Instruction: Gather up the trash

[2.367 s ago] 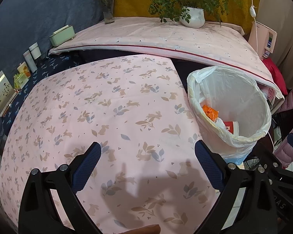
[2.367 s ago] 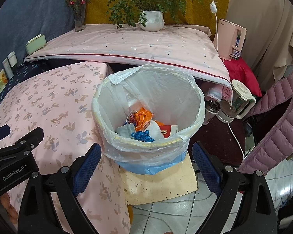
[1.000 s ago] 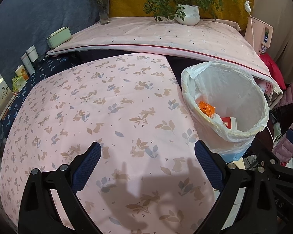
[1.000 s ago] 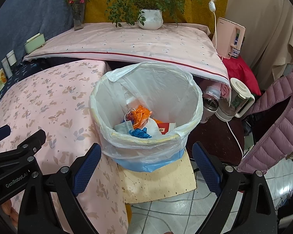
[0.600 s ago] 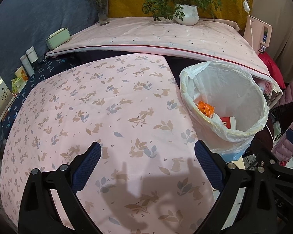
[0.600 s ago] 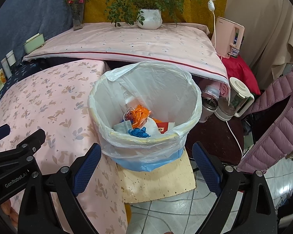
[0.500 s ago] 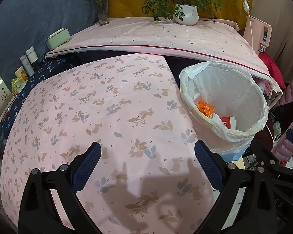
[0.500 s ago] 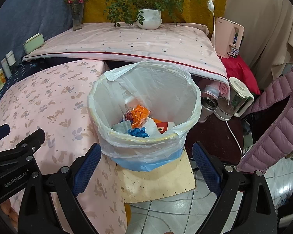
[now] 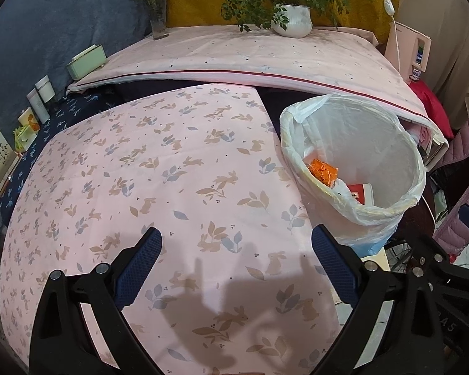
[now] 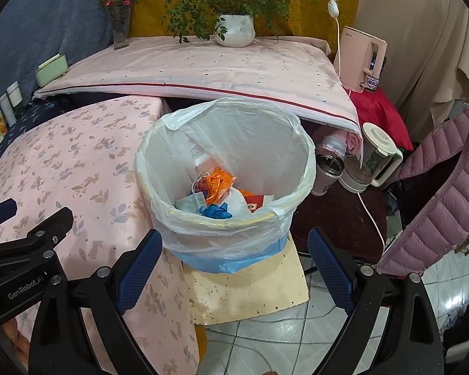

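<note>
Beside the pink tablecloth (image 9: pixel 159 168), I see the bin (image 10: pixel 225 218) with its white liner standing on a cream mat (image 10: pixel 250 290); orange, blue and white trash (image 10: pixel 217 187) lies inside. My left gripper (image 9: pixel 236 257) hangs spread wide over the cloth, holding nothing; my right gripper (image 10: pixel 234 257) is likewise parted and empty, facing the bin.

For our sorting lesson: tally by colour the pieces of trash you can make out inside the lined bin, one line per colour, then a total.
Orange: 1, crumpled wrapper
Blue: 1, crumpled glove-like piece
Red: 1, small carton
White: 1, plastic bag
Total: 4 seen in the bin; more may lie hidden beneath.
</note>
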